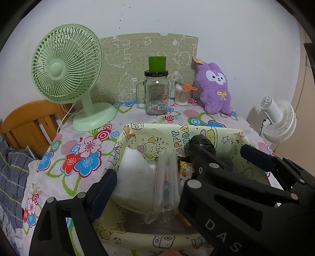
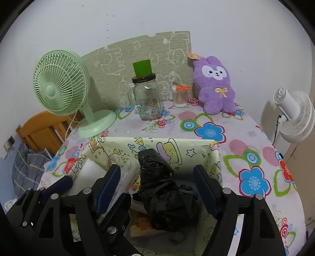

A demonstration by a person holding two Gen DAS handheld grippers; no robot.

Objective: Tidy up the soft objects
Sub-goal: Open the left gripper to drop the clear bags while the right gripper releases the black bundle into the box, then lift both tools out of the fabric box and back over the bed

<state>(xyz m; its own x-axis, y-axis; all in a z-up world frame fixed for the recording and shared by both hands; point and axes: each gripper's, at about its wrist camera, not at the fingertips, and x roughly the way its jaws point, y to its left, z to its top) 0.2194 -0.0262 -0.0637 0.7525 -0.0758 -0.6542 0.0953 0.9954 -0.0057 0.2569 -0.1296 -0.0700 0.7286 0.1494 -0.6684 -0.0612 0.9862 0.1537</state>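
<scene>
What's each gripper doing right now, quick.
Left gripper: open, holding nothing.
Right gripper: open, astride the black plastic bag, not gripping it.

We are looking at a home, most likely a bedroom. A flowered cloth (image 1: 65,157) is covering the table, and a wooden bed frame (image 1: 25,122) with checked bedding (image 1: 11,173) is showing at the left. A green fan (image 1: 67,72), a glass jar (image 1: 156,94) and a purple plush (image 1: 215,88) are standing along the white wall (image 1: 177,17); a white fan (image 1: 279,120) is standing at the right.
</scene>
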